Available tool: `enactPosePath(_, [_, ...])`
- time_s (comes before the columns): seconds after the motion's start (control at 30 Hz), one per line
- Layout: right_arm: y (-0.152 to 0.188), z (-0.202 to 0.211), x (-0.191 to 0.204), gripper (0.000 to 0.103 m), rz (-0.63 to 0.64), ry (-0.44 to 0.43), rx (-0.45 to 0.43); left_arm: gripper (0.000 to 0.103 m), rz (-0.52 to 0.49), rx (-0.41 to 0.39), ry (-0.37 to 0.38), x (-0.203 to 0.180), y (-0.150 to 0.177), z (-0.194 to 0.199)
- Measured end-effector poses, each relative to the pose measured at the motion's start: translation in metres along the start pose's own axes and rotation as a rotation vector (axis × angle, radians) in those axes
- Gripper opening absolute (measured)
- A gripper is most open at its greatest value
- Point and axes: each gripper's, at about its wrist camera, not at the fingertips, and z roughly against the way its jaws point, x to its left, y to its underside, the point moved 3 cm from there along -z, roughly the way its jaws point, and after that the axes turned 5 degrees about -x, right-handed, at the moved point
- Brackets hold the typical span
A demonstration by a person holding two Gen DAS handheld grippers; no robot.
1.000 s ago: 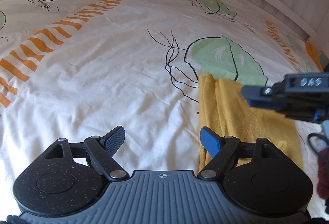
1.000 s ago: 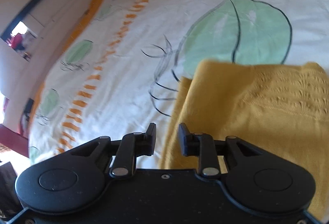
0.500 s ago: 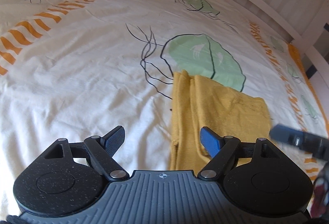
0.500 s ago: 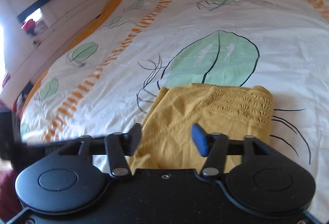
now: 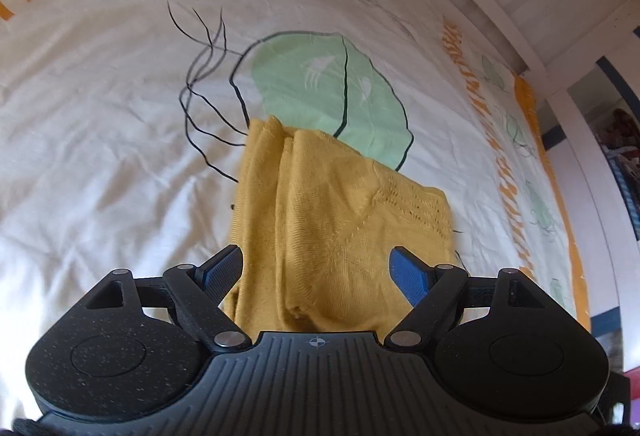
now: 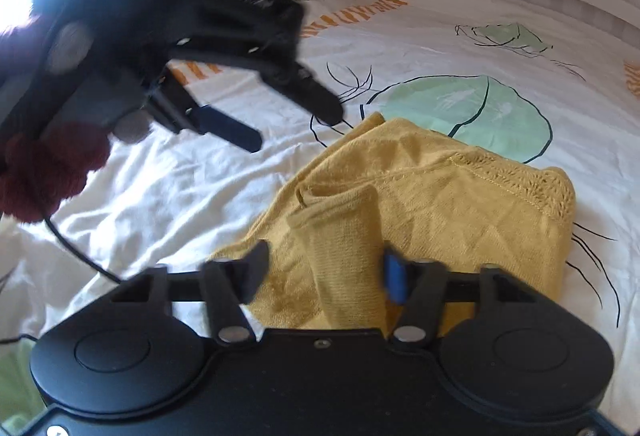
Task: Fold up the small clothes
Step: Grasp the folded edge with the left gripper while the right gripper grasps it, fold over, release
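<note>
On the bed, a yellow knitted garment [image 5: 340, 211] is seen lying partly folded on the white printed bedcover [image 5: 100, 107], its far edge overlapping a green leaf print [image 5: 324, 87]. From the right wrist view, a sleeve [image 6: 344, 256] is laid up over the body of the garment, with a loose roll at its cuff, and the open-knit hem is found on the right.

The left gripper [image 5: 318, 270] is held low over the near edge of the garment with its fingers spread wide and nothing between them. The right gripper [image 6: 324, 272] is likewise spread, with the sleeve lying between its fingers but not pinched. In the right wrist view the left gripper is also seen, blurred, raised above the bedcover to the left of the garment.

The step in hand is judged to be a regrasp between folds: the sides appear to have been brought in, and a final fold remains. For the next move, the near edge would need to be pinched at both corners, lifted evenly and carried toward the far edge without the sleeve being disturbed.
</note>
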Motion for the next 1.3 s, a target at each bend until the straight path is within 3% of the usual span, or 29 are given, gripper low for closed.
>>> enactPosePath(0.03, [0.0,0.0,-0.001,0.012,-0.006,-0.003,0.005,0.079,0.0,0.02,0.008,0.0,-0.001,-0.006])
enactPosePath(0.07, [0.002,0.003,-0.003,0.01,-0.022,-0.004,-0.003,0.079,0.001,0.038,0.013,-0.001,-0.002,-0.012])
enactPosePath(0.3, [-0.003,0.029,-0.019,0.011,-0.073,0.01,-0.107,0.079,0.008,0.107,0.016,-0.001,-0.009,-0.04])
enactPosePath(0.47, [-0.003,0.032,-0.023,0.011,-0.092,0.002,-0.114,0.079,0.033,0.142,0.084,-0.005,-0.012,-0.059])
enactPosePath(0.5, [-0.002,0.032,-0.023,0.011,-0.093,0.001,-0.113,0.072,0.032,0.143,0.092,-0.006,-0.013,-0.062])
enactPosePath(0.57, [-0.001,0.032,-0.022,0.011,-0.093,-0.004,-0.112,0.049,0.022,0.126,0.08,-0.009,-0.014,-0.067])
enactPosePath(0.6, [0.0,0.031,-0.021,0.011,-0.091,-0.004,-0.111,0.026,0.016,0.104,0.065,-0.009,-0.014,-0.067])
enactPosePath(0.63, [0.001,0.031,-0.02,0.011,-0.088,-0.005,-0.11,0.01,0.007,0.073,0.054,-0.009,-0.014,-0.066])
enactPosePath(0.87, [-0.001,0.034,-0.008,0.011,-0.062,-0.007,-0.127,0.01,-0.135,-0.026,0.09,-0.021,-0.022,-0.026])
enactPosePath(0.97, [-0.004,0.027,0.004,0.011,-0.055,-0.04,-0.126,0.01,-0.162,-0.035,0.05,-0.01,-0.02,-0.023])
enactPosePath(1.03, [-0.001,0.015,0.009,0.012,-0.062,-0.052,-0.098,0.014,-0.182,0.001,0.024,0.002,-0.016,-0.035])
enactPosePath(1.1, [0.005,-0.005,0.012,0.021,-0.088,-0.065,-0.028,0.021,-0.167,0.032,-0.04,0.017,-0.009,-0.047])
enactPosePath(1.2, [0.016,-0.022,0.016,0.028,-0.118,-0.083,0.037,0.024,-0.095,-0.004,-0.006,0.032,-0.006,-0.043])
enactPosePath(1.27, [0.019,-0.019,0.02,0.05,-0.129,-0.107,0.02,0.033,-0.076,-0.04,-0.046,0.035,-0.006,-0.033])
enactPosePath(1.3, [0.019,-0.015,0.021,0.053,-0.138,-0.128,0.01,0.041,-0.095,-0.064,-0.091,0.034,-0.006,-0.027])
